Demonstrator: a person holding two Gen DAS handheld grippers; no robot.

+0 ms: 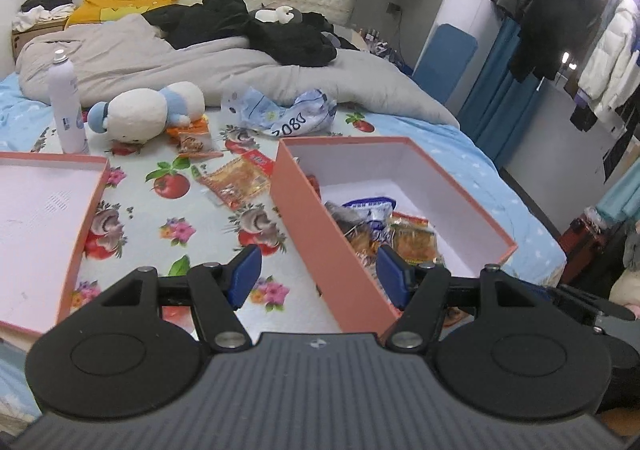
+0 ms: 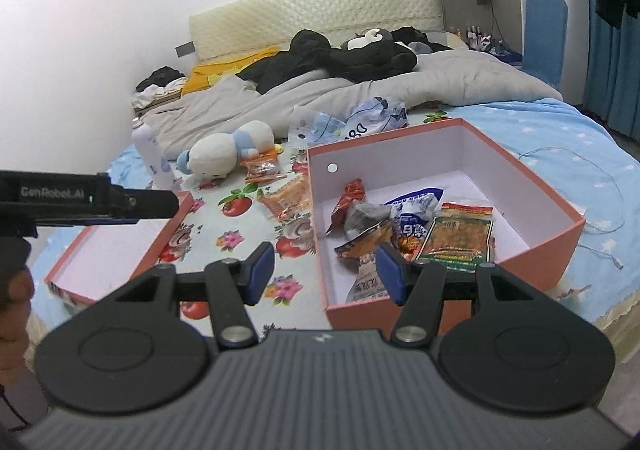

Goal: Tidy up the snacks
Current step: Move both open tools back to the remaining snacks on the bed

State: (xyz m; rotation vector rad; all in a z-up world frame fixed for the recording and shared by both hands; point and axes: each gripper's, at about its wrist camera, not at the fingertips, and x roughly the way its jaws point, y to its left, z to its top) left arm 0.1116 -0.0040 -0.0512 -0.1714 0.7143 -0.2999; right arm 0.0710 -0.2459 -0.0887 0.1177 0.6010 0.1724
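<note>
Black tool (image 1: 318, 276), blue pads (image 1: 245, 273), silver screws.

A salmon-pink box (image 2: 448, 138), open and white inside, sits on the bed holding several snack packets (image 2: 408, 226) in a loose heap (orange, red, blue-and-white). Two orange packets (image 1: 236, 182) lie on the sheet just left of it, a third (image 1: 194, 140) beside the plush toy.

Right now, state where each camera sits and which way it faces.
Left wrist: on the left gripper, jaws open and empty, looking down across the bed at the pink box and its lid.
Right wrist: on the right gripper, open and empty, facing the same box; the left gripper and a hand show at left.
Shared: box, lid, plush toy.
</note>
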